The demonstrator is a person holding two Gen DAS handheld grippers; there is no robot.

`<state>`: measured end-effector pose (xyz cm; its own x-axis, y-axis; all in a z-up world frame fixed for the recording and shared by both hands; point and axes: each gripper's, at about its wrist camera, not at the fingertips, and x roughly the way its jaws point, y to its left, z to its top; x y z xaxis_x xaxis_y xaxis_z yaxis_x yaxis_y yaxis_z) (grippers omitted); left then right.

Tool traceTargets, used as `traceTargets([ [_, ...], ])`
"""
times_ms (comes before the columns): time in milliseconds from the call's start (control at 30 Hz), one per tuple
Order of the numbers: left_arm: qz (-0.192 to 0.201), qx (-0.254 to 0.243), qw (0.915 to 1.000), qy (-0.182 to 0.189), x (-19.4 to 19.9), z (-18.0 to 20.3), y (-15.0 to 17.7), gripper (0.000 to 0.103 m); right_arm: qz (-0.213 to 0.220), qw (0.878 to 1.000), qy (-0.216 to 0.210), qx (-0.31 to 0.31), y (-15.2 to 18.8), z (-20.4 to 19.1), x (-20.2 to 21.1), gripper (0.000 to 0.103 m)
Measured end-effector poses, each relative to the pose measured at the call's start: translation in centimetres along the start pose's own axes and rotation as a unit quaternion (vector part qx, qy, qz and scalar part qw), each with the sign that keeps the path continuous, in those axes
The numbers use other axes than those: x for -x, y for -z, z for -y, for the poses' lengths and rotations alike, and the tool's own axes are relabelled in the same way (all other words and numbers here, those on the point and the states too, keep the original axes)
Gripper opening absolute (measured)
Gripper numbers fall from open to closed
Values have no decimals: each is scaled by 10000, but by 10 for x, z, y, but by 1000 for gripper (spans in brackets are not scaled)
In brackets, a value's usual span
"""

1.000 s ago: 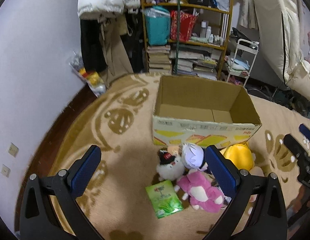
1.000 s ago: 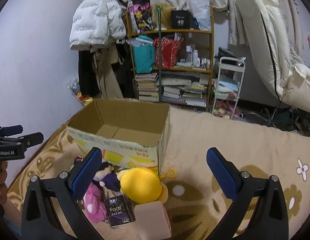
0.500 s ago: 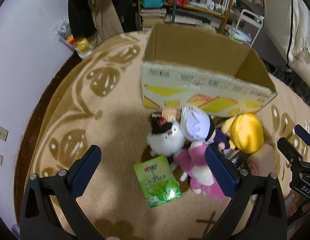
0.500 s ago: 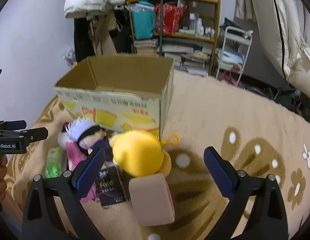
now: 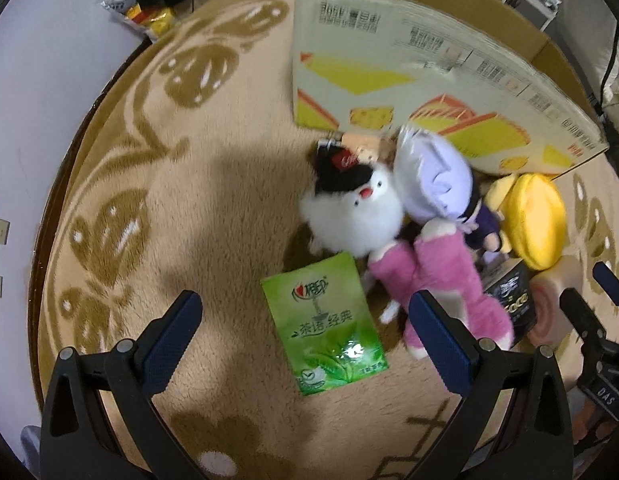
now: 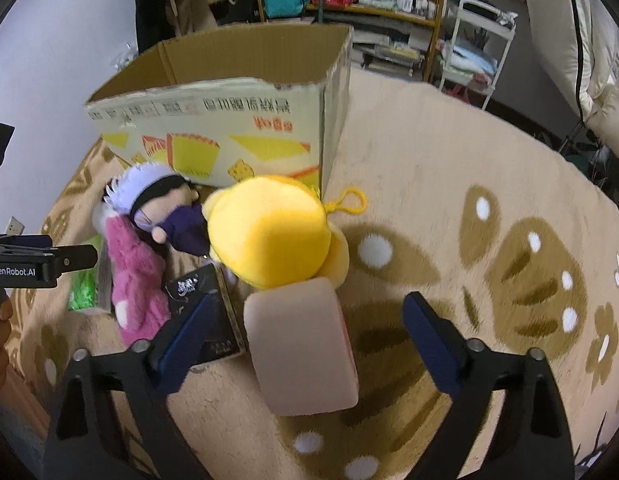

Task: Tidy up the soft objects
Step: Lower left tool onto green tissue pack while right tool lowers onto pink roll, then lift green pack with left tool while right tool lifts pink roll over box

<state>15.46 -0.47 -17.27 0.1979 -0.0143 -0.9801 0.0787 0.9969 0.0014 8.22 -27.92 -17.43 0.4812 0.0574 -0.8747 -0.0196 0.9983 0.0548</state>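
Carpet carries everything, its patterned pile bare toward the wall edge. Cardboard box stands open-topped on it, apparently the destination, so the soft items lie heaped against its printed front wall. Yellow plush sits at the box's near corner, beside the pink plush, white fluffy toy and purple-haired doll. Pink roll cushion touches the yellow plush; green tissue pack lies flat, nearest. Left gripper stands wide open over the green pack, touching nothing. Right gripper, jaws just narrowing yet open, straddles the cushion without gripping.
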Motion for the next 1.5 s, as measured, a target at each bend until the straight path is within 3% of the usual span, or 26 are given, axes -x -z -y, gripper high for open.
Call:
traceTargets([
  [267, -281, -75, 9995, -136, -18, 3, 0, 98, -421, 9990, 7, -125, 3, 7, -19, 86],
  [400, -553, -48, 9984, -57, -33, 0, 0, 80, -538, 9985, 39, -3, 4, 3, -25, 78],
  [567, -722, 59, 9973, 96, -41, -2, 1, 56, -753, 9971, -18, 59, 7, 1, -32, 61],
  [800, -682, 28, 9977, 39, -39, -2, 0, 56, -755, 9970, 40, 170, 6, -5, -37, 54],
  [1233, 29, -27, 9997, -256, 0, 7, 12, 55, -542, 9982, 182, 157, 12, -10, -12, 50],
  [1500, 1238, -55, 9905, -588, 54, 12, 23, 55, 157, 9998, 23, -146, 11, -3, 28, 50],
])
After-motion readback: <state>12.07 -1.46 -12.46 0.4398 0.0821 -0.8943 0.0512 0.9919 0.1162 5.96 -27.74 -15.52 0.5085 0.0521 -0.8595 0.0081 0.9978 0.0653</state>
